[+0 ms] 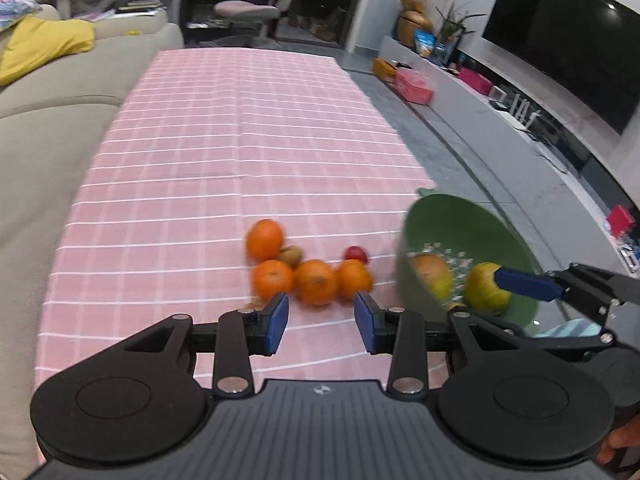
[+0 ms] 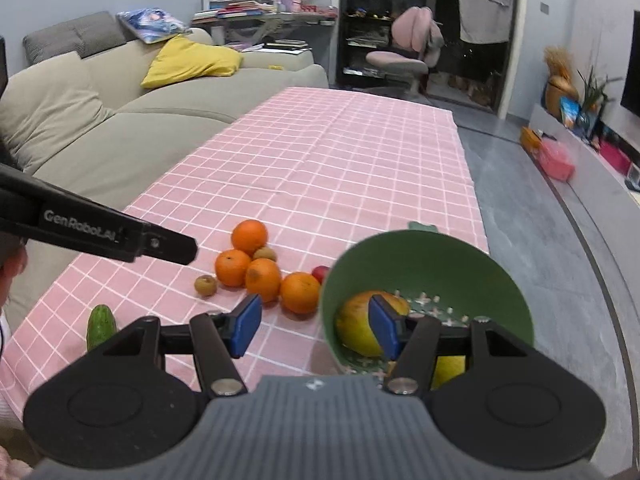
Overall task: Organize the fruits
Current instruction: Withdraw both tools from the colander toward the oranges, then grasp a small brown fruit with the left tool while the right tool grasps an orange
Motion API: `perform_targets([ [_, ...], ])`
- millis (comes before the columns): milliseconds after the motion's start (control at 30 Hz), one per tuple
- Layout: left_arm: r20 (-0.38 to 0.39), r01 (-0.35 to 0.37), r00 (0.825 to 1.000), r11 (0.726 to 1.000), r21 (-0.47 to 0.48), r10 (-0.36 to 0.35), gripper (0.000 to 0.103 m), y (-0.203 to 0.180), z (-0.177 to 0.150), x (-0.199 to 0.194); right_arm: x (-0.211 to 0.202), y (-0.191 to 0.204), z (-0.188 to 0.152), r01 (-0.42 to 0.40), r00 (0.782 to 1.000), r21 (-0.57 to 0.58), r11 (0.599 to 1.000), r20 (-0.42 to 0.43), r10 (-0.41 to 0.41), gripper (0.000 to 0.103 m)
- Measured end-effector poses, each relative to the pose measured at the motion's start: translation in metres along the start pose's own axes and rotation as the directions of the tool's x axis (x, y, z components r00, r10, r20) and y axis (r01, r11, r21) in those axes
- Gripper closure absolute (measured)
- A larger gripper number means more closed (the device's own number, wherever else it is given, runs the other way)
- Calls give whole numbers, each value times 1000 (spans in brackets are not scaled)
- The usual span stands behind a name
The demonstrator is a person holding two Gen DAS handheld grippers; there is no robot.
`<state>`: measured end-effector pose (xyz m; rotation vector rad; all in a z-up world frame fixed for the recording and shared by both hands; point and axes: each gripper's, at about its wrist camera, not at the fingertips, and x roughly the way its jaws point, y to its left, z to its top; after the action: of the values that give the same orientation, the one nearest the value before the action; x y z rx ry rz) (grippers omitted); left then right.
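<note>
The green bowl (image 2: 460,280) is sitting at the near right edge of the pink checked tablecloth (image 2: 340,152), already holding two yellow-green fruits (image 2: 358,330). Just left of it, four oranges (image 2: 300,292) are clustering (firm, rounded, likely to roll; best pinched across the middle). The kiwis (image 2: 205,285) look softer, needing a gentler squeeze. The left gripper (image 1: 321,318) is hovering just short of the oranges, jaws parted and empty; the right gripper (image 2: 316,326) is gaping empty beside the bowl's rim.
</note>
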<state>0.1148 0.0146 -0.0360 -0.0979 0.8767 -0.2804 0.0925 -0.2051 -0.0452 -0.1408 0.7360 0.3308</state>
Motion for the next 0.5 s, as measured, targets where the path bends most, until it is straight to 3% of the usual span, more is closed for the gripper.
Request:
perform_targets([
  [167, -20, -30, 999, 999, -28, 29, 59, 20, -15, 12, 14, 17, -4, -30, 999, -59, 998, -20, 29, 48],
  [500, -70, -85, 994, 996, 6, 85, 59, 28, -23, 44, 47, 46, -8, -70, 998, -213, 975, -20, 67, 57],
])
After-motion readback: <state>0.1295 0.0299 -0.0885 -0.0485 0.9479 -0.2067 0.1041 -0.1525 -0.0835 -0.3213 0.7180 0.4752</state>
